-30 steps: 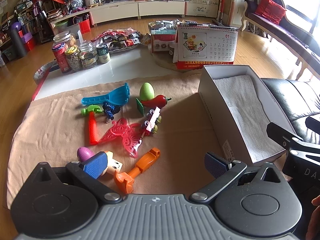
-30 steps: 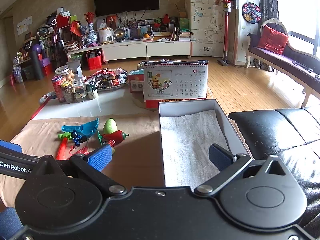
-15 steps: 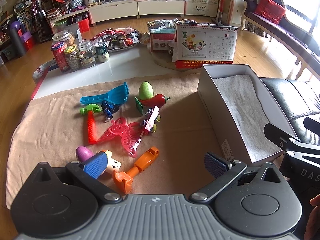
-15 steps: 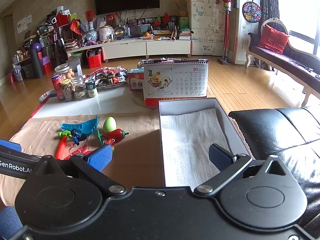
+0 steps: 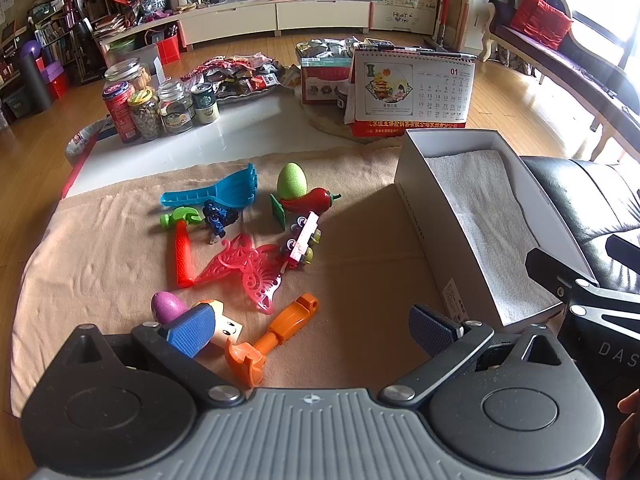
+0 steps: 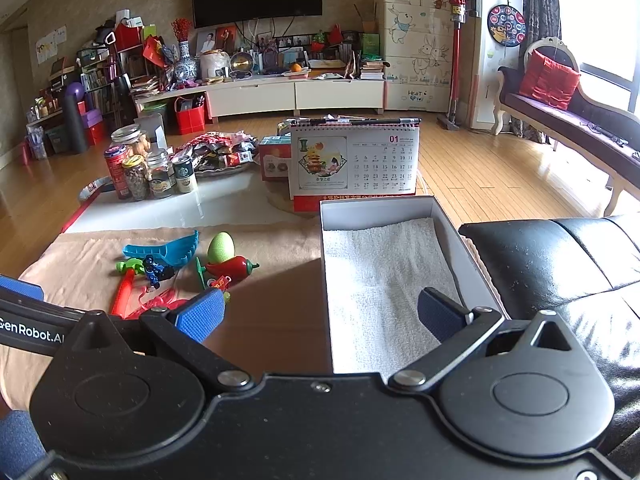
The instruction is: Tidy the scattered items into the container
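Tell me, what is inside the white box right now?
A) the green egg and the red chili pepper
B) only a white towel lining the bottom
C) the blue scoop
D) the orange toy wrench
B: the white box holds only a white towel; the green egg, red chili pepper, orange toy wrench and blue scoop all lie on the tan cloth beside it.

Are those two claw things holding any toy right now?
No. The left gripper and right gripper are both open and empty; toys lie on the cloth.
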